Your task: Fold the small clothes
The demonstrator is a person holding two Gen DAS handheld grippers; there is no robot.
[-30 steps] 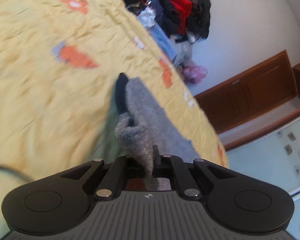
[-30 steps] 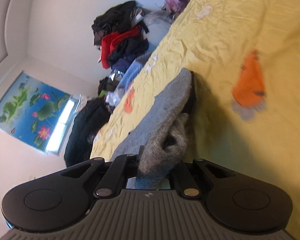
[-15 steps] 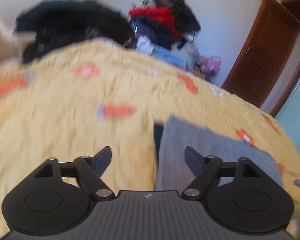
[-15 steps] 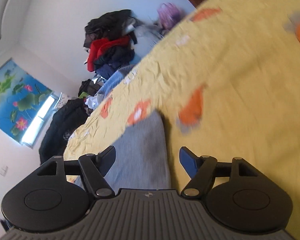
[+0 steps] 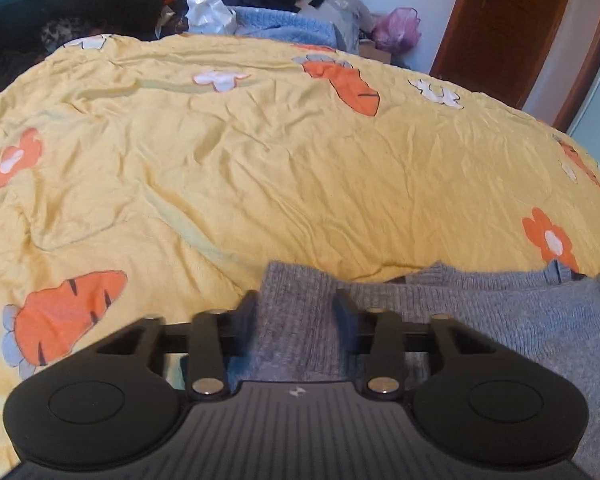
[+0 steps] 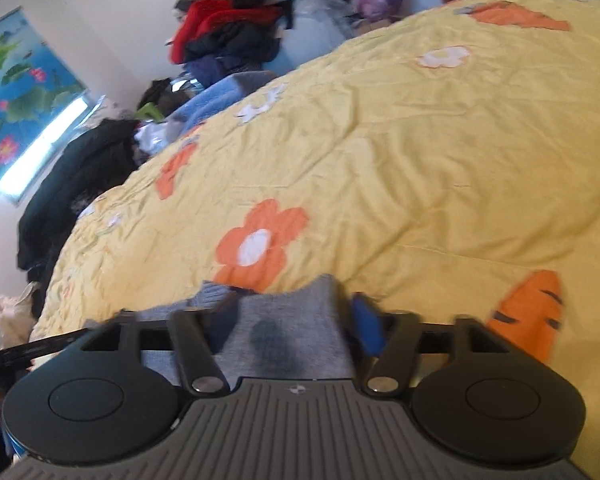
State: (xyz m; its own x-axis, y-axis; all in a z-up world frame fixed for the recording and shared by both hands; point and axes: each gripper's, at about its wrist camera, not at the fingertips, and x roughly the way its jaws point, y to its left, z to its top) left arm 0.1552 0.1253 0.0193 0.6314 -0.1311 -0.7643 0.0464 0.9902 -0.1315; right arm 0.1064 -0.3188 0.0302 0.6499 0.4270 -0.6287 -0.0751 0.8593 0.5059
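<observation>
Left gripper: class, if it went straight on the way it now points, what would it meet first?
Most likely the grey knitted garment: a corner of it already lies between the closing jaws of the left gripper. Just past that edge comes the yellow quilt, though depth is hard to judge here.

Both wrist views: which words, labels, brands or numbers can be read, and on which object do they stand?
No readable text in either view.
Left gripper body: a small white emblem, no letters.
Right gripper body: the same emblem, no letters.
Wall picture: only lotus flowers and leaves.
Yellow quilt: carrot and flower prints only.
</observation>
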